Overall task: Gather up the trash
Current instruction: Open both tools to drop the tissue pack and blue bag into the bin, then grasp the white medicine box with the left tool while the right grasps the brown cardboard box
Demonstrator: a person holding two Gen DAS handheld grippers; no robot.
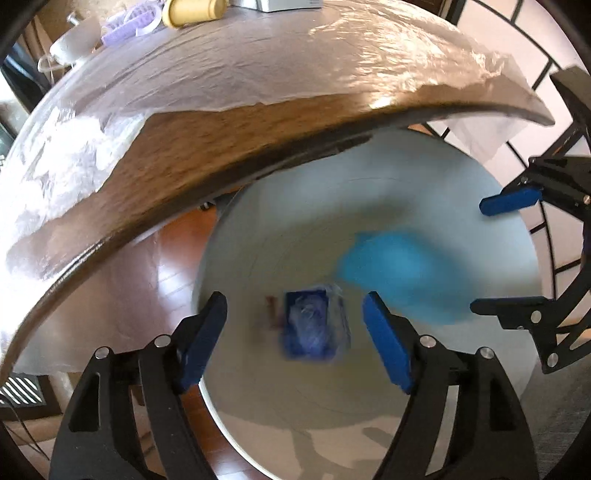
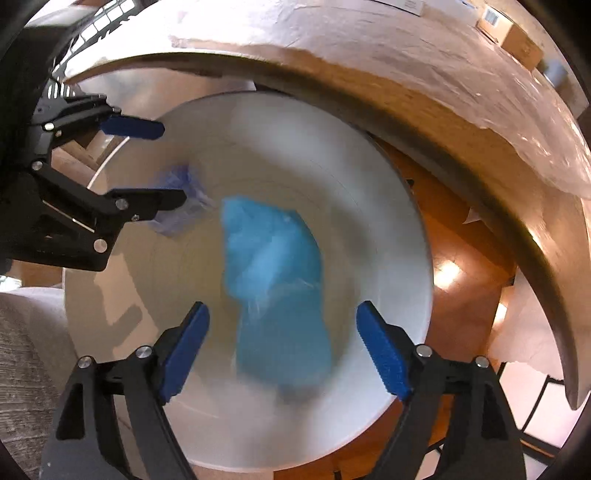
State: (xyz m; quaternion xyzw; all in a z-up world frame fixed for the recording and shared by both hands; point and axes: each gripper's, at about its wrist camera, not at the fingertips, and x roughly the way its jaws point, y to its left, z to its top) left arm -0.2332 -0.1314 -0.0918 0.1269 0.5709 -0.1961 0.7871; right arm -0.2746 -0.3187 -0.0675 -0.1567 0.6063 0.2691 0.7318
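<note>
Left gripper (image 1: 295,336): lower centre of the left wrist view, blue pads spread wide with nothing between them; it shows again at the left edge of the right wrist view (image 2: 162,162), jaws apart over the bin's rim.
Dark blue packet (image 1: 316,325): blurred, with a clear wrapper, low in the left wrist view between the left pads but deeper down, inside the bin; in the right wrist view it is a bluish smear (image 2: 181,201) partly behind the left gripper's lower finger.
White bin (image 1: 443,206): round, open-topped, filling the middle of both views, seen from above; its rim (image 2: 413,206) lies under the table edge.
Light blue bag (image 1: 402,273): motion-blurred, right of centre in the left wrist view; in the right wrist view it sits mid-frame (image 2: 273,288), inside the bin, touching neither pad.
Right gripper (image 2: 282,345): lower centre of its own view, fingers wide apart and holding nothing; also at the right edge of the left wrist view (image 1: 491,254), jaws apart.
Wooden table (image 1: 229,147): arcs across the top, covered with a clear plastic sheet (image 1: 295,62).
Yellow cup (image 1: 192,11): on its side, top of frame.
</note>
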